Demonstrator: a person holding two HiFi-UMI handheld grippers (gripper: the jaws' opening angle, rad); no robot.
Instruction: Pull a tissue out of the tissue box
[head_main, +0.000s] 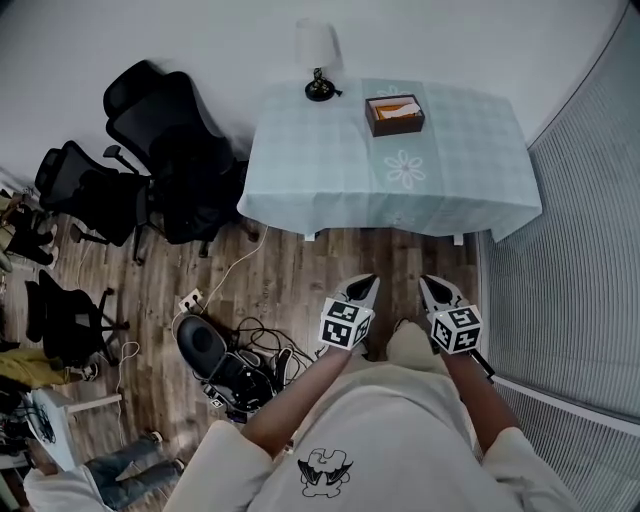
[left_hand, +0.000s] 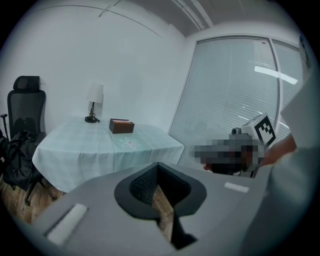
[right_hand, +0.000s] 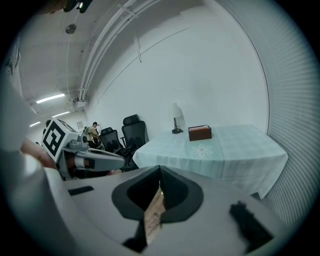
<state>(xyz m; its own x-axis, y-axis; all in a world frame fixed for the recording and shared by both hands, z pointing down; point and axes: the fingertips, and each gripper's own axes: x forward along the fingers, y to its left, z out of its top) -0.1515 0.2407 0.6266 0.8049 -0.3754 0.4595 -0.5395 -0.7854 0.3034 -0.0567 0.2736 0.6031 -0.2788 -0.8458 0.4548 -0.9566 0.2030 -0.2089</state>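
A table (head_main: 330, 160) in a pale checked cloth stands well ahead. Short of it, the left gripper (head_main: 367, 283) and right gripper (head_main: 429, 284) hang side by side, jaws pressed together, holding nothing. The tissue box (head_main: 395, 114) sits on the table's far side, near a lamp (head_main: 318, 62).

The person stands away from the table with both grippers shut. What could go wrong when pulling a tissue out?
The tissue box seems to rest loose on the tablecloth; a pull may drag it. The lamp near it might be knocked. Cables on the floor at the person's left could trip them.
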